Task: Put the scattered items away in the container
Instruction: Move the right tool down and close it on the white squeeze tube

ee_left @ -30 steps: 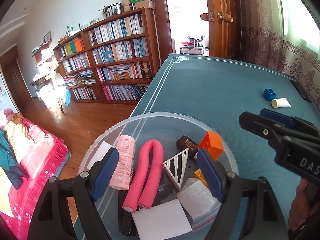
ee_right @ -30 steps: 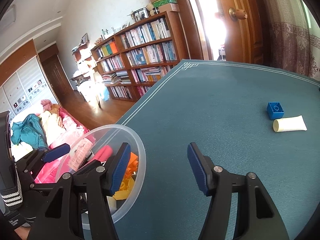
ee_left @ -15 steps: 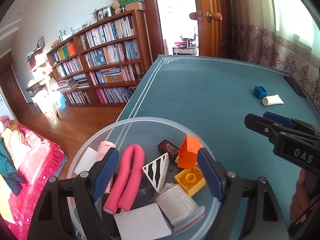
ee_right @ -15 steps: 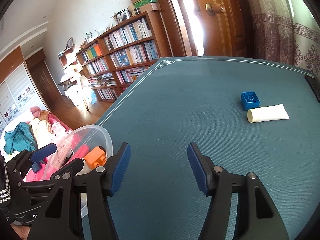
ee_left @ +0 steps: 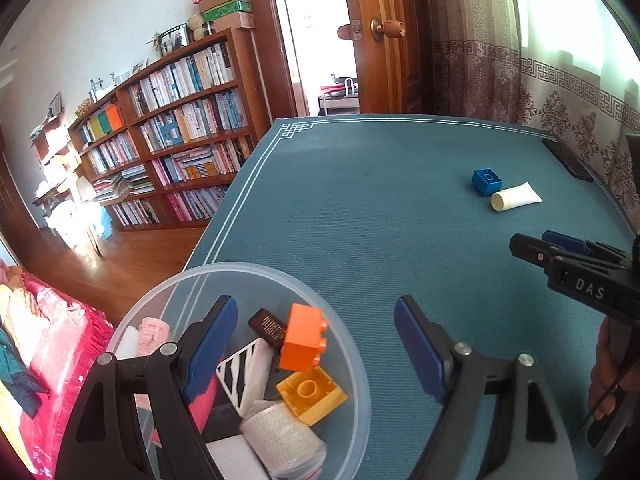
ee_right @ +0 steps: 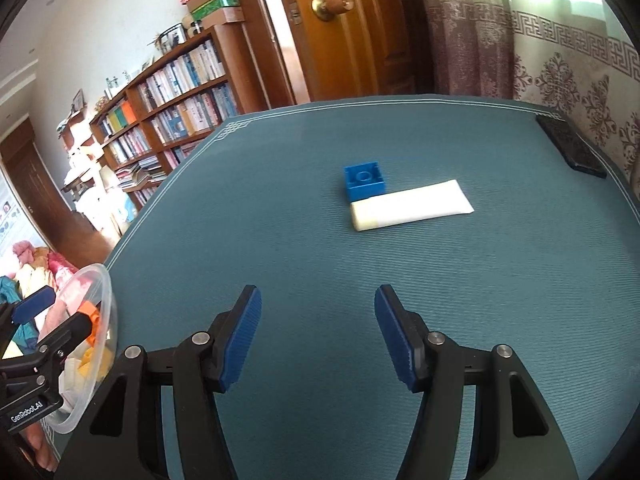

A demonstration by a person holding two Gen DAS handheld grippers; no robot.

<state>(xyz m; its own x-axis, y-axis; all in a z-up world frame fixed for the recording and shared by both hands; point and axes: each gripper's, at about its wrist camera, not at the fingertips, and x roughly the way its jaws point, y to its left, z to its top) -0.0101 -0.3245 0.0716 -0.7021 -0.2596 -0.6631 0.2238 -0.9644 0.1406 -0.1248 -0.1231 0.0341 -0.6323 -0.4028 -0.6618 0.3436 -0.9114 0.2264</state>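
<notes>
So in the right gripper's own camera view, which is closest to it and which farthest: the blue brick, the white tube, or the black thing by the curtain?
1. White tube: ahead of the right gripper, slightly right.
2. Blue brick: just behind the tube's left end, touching or nearly so.
3. Black slab: far right edge of the table, by the curtain.

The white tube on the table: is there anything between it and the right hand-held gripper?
Nothing visible blocks it. Bare blue table lies between the open right hand-held gripper and the white tube. The blue block sits just behind the tube, on its far side, not in the path.
</notes>
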